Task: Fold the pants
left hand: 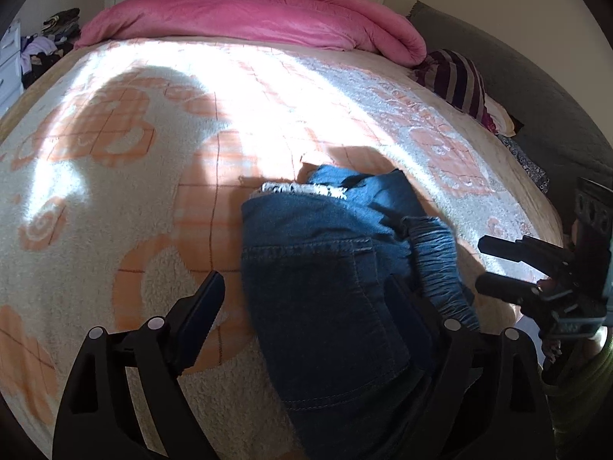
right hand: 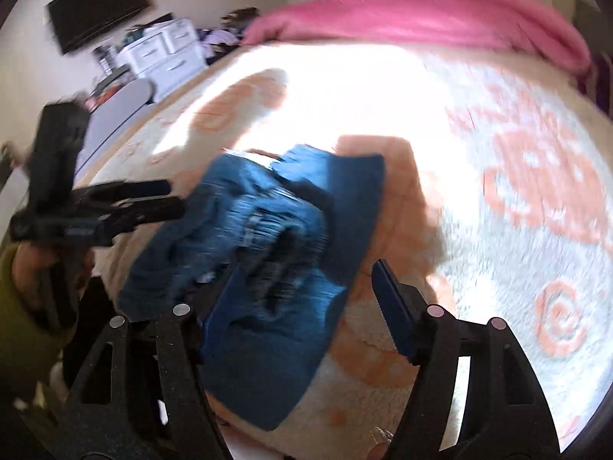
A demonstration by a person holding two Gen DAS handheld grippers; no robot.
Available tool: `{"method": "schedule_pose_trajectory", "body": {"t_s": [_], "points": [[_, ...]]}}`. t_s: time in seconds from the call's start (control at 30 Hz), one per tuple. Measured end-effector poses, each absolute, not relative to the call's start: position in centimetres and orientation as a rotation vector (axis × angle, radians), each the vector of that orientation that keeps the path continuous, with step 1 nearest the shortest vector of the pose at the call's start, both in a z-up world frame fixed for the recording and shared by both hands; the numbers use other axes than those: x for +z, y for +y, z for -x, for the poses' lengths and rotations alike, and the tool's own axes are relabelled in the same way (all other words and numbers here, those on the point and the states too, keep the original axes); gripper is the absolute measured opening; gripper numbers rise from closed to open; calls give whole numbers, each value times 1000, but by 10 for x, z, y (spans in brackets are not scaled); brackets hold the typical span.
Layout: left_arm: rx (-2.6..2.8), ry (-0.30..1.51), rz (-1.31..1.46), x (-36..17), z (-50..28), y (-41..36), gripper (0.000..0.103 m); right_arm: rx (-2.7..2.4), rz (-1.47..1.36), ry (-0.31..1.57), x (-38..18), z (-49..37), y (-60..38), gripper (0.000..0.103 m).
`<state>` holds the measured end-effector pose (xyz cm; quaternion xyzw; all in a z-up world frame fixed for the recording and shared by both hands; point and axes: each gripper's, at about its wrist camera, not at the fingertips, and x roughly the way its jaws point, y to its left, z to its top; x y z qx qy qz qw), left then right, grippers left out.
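The folded blue jeans lie on the bed blanket, waistband toward the right edge. My left gripper is open above the jeans, its right finger hidden behind the denim. In the right wrist view the jeans are blurred by motion. My right gripper is open over them, holding nothing. The right gripper also shows in the left wrist view just right of the jeans. The left gripper shows in the right wrist view at the jeans' left edge.
A pink duvet is bunched along the far side of the bed. A striped pillow lies at the right edge. A white drawer unit and a wall television stand beyond the bed's left side.
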<state>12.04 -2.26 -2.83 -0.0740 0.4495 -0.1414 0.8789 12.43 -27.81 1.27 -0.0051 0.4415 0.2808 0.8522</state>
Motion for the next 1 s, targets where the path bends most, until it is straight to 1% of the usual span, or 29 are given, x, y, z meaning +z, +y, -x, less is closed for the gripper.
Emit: {"method": "schedule_pose_trajectory", "body": {"t_s": [0.1,0.2,0.33,0.37,0.47,0.63,0.67,0.73,0.77,0.8,0.87,0.9,1.0], "points": [[-290,957,158,-38,-121,-22,84,591,-50,985,-3,-138,-289,66],[-285,971,161,-46,-122,-21,84,584,-90,1033,-20,-148,-289,67],[-284,972,154,-50,-122,-20,84,584,-97,1040,-35,-151,-282,70],[-282,975,151,-52,-123,-21,87,576,-87,1042,-37,-150,-281,70],[-271,977,146,-59,-125,-24,88,560,-58,1040,-38,-150,-273,71],[-278,947,170,-42,-115,-24,88,545,-64,986,-24,-143,-273,72],[-277,929,161,-34,-111,-24,88,541,-60,965,-19,-139,-274,74],[-277,907,157,-22,-105,-24,88,528,-56,917,-6,-132,-278,80],[-277,894,163,-15,-102,-23,93,522,-55,897,0,-128,-279,81],[-274,882,164,-9,-99,-23,96,514,-52,874,8,-124,-281,83],[-267,857,159,2,-95,-23,96,498,-40,836,20,-118,-283,88],[-262,843,155,9,-92,-23,96,491,-30,816,27,-115,-284,92],[-249,820,150,23,-85,-23,98,473,-30,769,44,-109,-287,94]]}}
